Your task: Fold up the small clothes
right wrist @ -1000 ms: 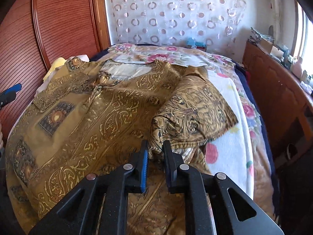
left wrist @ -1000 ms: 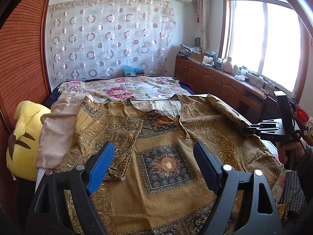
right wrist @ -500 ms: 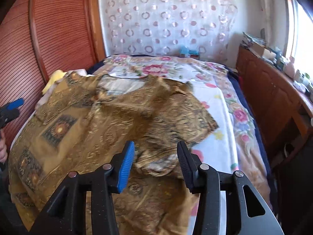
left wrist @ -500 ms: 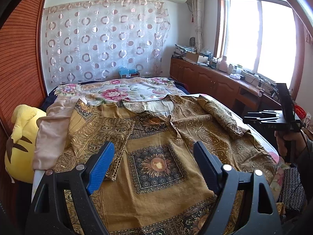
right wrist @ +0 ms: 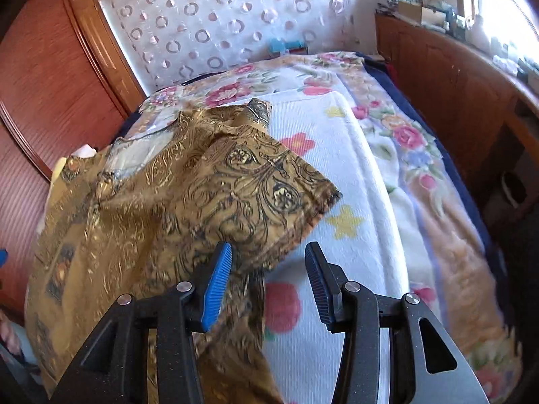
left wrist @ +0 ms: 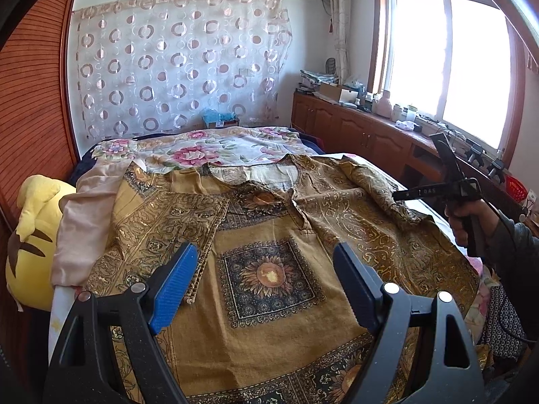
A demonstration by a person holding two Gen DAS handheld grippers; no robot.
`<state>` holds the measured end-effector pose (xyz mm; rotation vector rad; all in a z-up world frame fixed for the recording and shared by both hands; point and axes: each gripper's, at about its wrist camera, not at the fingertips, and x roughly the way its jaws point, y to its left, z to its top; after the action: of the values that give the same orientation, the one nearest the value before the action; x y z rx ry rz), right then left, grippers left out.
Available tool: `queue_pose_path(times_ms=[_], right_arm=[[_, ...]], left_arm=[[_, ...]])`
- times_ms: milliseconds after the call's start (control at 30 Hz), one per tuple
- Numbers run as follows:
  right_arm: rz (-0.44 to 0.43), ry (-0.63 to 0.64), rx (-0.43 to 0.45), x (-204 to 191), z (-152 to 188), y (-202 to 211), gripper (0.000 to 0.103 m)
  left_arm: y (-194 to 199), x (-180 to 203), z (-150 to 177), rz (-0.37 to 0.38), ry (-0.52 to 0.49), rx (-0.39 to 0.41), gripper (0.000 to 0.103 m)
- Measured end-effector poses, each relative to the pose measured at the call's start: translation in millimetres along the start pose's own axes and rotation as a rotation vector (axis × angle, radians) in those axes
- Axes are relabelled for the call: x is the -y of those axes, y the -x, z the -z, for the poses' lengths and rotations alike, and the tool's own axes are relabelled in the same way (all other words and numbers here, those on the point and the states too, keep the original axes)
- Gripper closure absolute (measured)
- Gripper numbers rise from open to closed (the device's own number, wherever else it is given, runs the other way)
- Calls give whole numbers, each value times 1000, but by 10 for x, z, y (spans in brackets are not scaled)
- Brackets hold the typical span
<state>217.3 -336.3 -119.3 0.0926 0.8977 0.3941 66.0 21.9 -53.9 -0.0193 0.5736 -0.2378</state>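
Shirt [left wrist: 269, 262] on bed [right wrist: 337, 168]: thin, limp, prob slippery. Grab sleeve hem [right wrist: 313, 198]. Both tongs, L [left wrist: 266, 286] and R [right wrist: 269, 282], open, empty; R just opened.

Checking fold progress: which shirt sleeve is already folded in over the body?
The sleeve on the plush toy's side: it lies flat across the shirt front. The other sleeve still spreads outward onto the white blanket.

Only one marking legible: pale characters reading roughly "DAS" on the black bar of the right gripper [left wrist: 425, 191], seen from the left wrist view, held above the right edge of the golden patterned shirt [left wrist: 269, 235]. Nothing readable on the shirt, and no other legible print elsewhere.
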Motion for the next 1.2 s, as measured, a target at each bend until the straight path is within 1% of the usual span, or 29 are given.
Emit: queue_pose_path(times_ms=[33,67,100,133,167,233,367,433,500,533,567,633,733,800,900,967,1100,1200], right_arm=[[4,8,-3,-26,-29,-29,60],[1,18,-7,-50,-47,-67,72],[-4,33,-12,-75,-63,-91,80],[-6,55,-12,-116,-83,-103,90],[5,83,2,-168,-109,-97,92],[31,136,46,-280,-166,-52,93],[9,209,122,-618,-279,123,93],[-5,245,139,-792,-303,163,93],[-40,276,133,-986,-298,175,93],[-57,292,135,-1074,-289,181,91],[-68,306,135,-1141,-266,189,84],[-98,323,139,-1242,-232,202,79],[-129,335,163,-1266,-156,318,64],[-114,347,175,-1210,-123,332,63],[-43,357,169,-1134,-74,301,63],[-11,349,141,-1101,-50,204,63],[67,327,76,-953,-1,-134,63],[68,305,34,-912,-10,-284,63]], left_arm=[[0,-8,8,0,3,-2,19],[1,-11,12,2,5,-2,19],[5,-15,18,2,8,-1,19],[10,-20,21,1,9,0,19],[17,-26,30,0,11,1,19],[23,-42,36,0,15,0,19],[27,-67,45,-3,22,0,19],[32,-83,53,-7,25,1,19],[28,-112,55,-10,31,0,19],[32,-131,60,-11,36,0,19],[33,-148,63,-14,38,0,19],[40,-171,71,-18,42,0,19],[51,-198,76,-20,48,1,19],[45,-216,73,-23,49,2,19],[28,-259,58,-35,48,0,19],[5,-309,44,-49,45,-2,19],[-47,-433,33,-71,59,-15,19],[-48,-484,53,-78,68,-15,19]])
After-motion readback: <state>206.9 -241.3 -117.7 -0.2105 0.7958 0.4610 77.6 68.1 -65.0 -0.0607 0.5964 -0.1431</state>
